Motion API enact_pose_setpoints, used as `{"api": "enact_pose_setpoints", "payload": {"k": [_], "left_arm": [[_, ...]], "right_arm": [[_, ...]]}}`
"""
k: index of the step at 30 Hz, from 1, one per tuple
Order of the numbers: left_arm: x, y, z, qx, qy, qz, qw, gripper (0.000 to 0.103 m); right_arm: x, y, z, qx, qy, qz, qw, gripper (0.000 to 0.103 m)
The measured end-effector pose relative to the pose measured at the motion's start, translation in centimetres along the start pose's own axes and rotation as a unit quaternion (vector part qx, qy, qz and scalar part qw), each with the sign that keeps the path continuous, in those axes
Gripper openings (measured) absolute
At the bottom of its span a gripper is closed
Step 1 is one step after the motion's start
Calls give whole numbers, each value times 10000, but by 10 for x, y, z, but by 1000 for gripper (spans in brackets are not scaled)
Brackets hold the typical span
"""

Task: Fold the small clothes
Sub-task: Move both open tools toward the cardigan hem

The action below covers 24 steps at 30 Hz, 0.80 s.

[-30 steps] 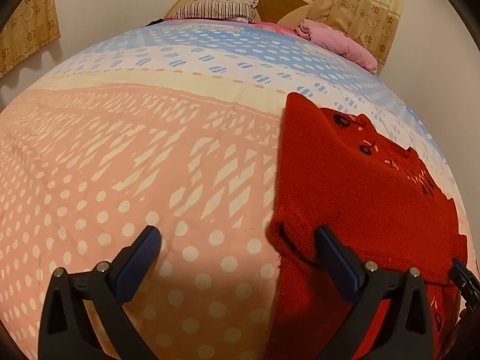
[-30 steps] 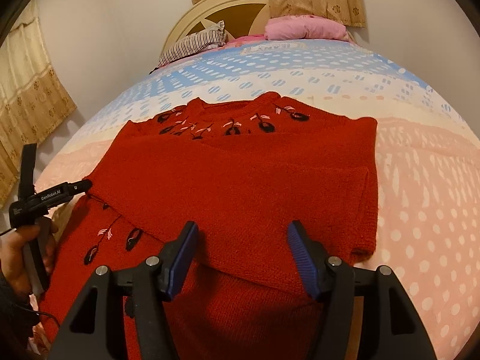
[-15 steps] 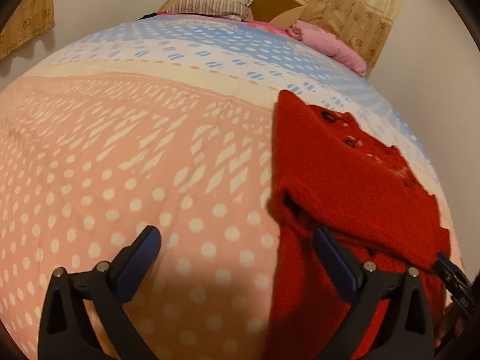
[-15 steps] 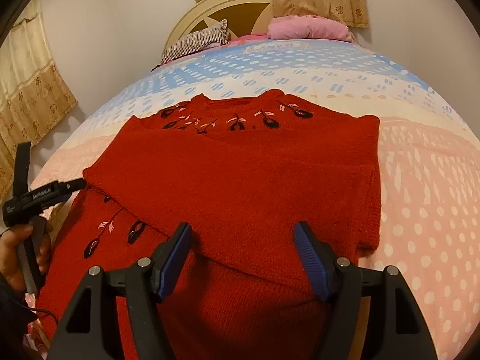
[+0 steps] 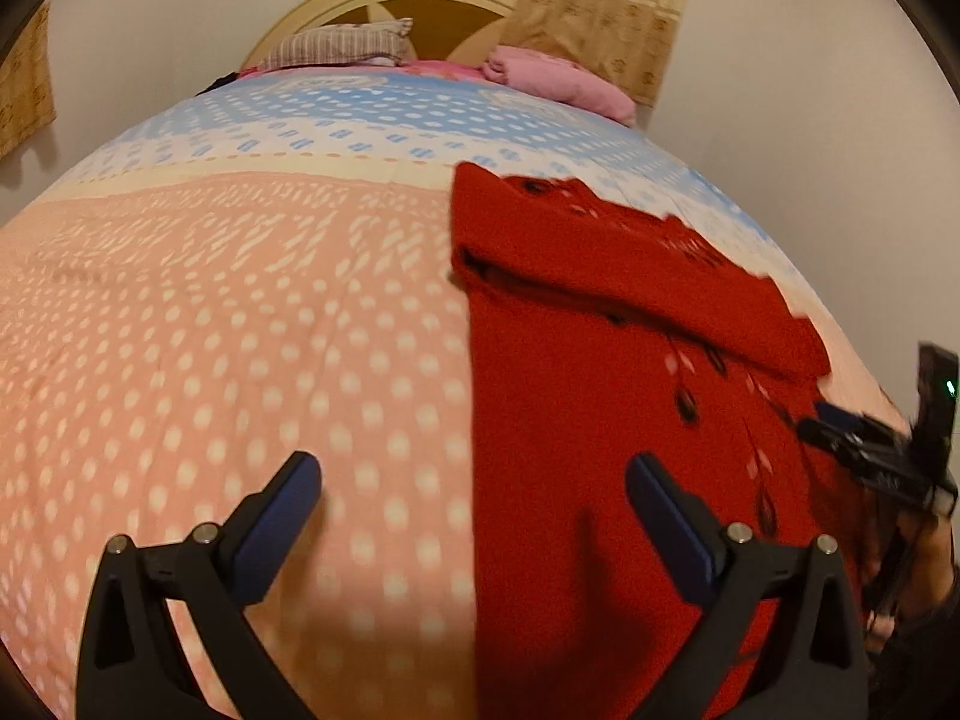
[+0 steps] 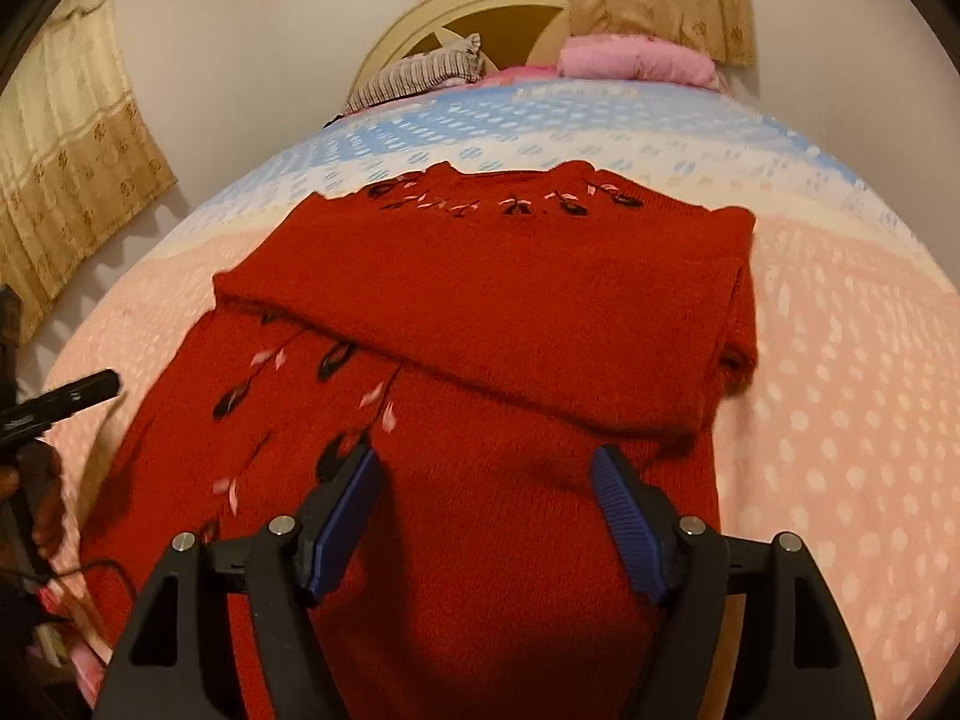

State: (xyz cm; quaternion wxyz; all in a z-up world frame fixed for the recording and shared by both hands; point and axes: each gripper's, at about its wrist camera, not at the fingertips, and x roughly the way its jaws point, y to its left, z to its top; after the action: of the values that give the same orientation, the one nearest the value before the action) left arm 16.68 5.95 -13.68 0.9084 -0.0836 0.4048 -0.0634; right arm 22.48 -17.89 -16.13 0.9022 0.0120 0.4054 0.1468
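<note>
A red sweater (image 6: 480, 324) lies flat on the bedspread (image 5: 210, 330), its sleeves folded across the chest; the right gripper (image 6: 489, 504) hovers over its lower body, jaws wide and just opening further, gripping nothing; the left gripper (image 5: 474, 510) straddles the sweater's edge, jaws spread wide, empty.

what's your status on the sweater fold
Left gripper open, empty. Right gripper jaws just opening, empty. Red knit sweater flat on bed, sleeves folded across. Nothing in the way.
</note>
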Motion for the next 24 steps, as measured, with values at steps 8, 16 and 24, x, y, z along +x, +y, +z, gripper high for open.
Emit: {"api": "enact_pose_setpoints", "payload": {"k": [8,16,24], "left_arm": [[-32,-9,-31,254,20,-138,9996,103],[-52,-9,-69,184,280,-411,9986,96],[-56,-3,-88,-46,575,-958,9937,81]], "right_arm": [[-24,5,-21,-10,50,14,10000,76],[-47,7,-43,51,185,71,9998,76],[-65,8,-67,-10,206,23,9998,76]]}}
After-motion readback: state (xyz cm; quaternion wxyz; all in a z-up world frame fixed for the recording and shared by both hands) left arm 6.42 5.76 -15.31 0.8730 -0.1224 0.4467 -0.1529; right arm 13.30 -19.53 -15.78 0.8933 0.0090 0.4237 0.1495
